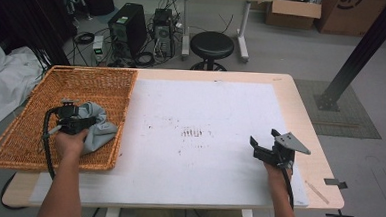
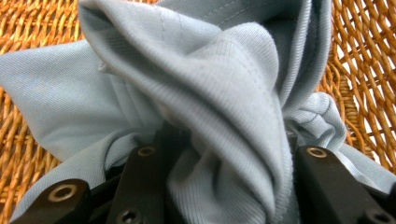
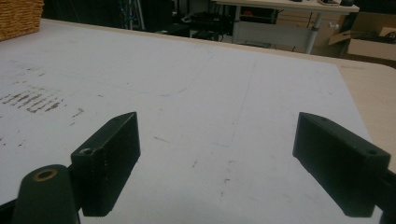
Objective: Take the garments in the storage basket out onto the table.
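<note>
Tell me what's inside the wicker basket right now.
The woven wicker basket holds a crumpled grey-blue cloth, bunched between the left gripper jaws. Whatever lies beneath the cloth is covered.

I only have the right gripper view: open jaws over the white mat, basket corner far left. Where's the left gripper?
Observer: The left gripper is inside the wicker basket, at a grey-blue cloth.
Operator: Gripping it?
Observer: In the left gripper view a bunched fold of the cloth sits between the jaws, which look closed in on it.
Operator: Cloth lifted out yet?
Observer: No, in the high view it lies in the basket, against the near right side.
</note>
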A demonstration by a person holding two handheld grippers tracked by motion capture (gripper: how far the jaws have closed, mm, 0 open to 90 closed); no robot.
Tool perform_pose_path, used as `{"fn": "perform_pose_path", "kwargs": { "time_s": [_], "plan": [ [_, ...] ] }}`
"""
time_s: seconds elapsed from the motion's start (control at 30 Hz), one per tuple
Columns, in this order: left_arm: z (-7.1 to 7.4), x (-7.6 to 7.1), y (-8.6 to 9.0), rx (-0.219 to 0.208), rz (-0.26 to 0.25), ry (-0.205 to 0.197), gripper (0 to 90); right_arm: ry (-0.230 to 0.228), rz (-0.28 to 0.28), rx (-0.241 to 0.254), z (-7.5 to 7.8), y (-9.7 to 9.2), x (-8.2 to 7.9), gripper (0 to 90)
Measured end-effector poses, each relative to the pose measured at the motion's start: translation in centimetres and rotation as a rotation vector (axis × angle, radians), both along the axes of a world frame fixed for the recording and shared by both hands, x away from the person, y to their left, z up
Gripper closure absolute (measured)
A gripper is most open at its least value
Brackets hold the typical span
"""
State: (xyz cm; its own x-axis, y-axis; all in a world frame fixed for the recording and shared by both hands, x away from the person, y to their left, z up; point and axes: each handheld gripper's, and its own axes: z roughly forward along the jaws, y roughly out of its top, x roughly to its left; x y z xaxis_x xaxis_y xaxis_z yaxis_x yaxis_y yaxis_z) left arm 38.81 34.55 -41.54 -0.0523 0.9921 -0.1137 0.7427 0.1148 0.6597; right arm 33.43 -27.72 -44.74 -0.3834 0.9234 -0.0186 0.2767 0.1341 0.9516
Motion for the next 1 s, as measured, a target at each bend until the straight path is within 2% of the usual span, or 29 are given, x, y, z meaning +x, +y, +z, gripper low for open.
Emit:
{"fn": "perform_pose_path", "kwargs": {
  "time_s": [0.03,0.3,0.33,0.47,0.5,0.57,0.7,0.8,1.0],
  "plan": [
    [0.0,0.0,-0.1,0.007,-0.002,-0.002,61.3,0.000,0.000,0.000,0.0,0.0,0.0,14.4],
    [0.6,-0.3,0.3,-0.021,0.011,-0.047,61.9,-0.003,-0.002,0.007,0.0,-0.1,0.0,14.4],
    [1.0,-0.5,0.4,-0.025,0.013,-0.080,61.9,-0.004,-0.001,0.009,0.0,-0.1,0.0,14.4],
    [1.7,-0.9,0.8,-0.029,0.005,-0.129,62.1,-0.003,-0.001,0.017,0.0,-0.2,0.0,14.4],
    [1.7,-0.9,0.8,-0.029,0.005,-0.129,62.2,-0.005,-0.001,0.017,0.0,-0.2,0.0,14.4],
    [2.4,-1.3,1.3,-0.038,-0.005,-0.172,62.3,-0.007,-0.002,0.023,0.0,-0.2,-0.1,14.4],
    [3.5,-1.8,1.8,-0.041,-0.047,-0.225,62.3,-0.009,-0.002,0.026,0.0,-0.3,-0.1,14.4],
    [4.2,-1.9,1.9,-0.023,-0.071,-0.245,62.3,-0.011,-0.001,0.029,0.0,-0.3,-0.1,14.4],
    [6.5,-2.6,1.8,-0.003,-0.151,-0.326,62.3,-0.013,0.002,0.035,0.0,-0.4,-0.1,14.4]
  ]
}}
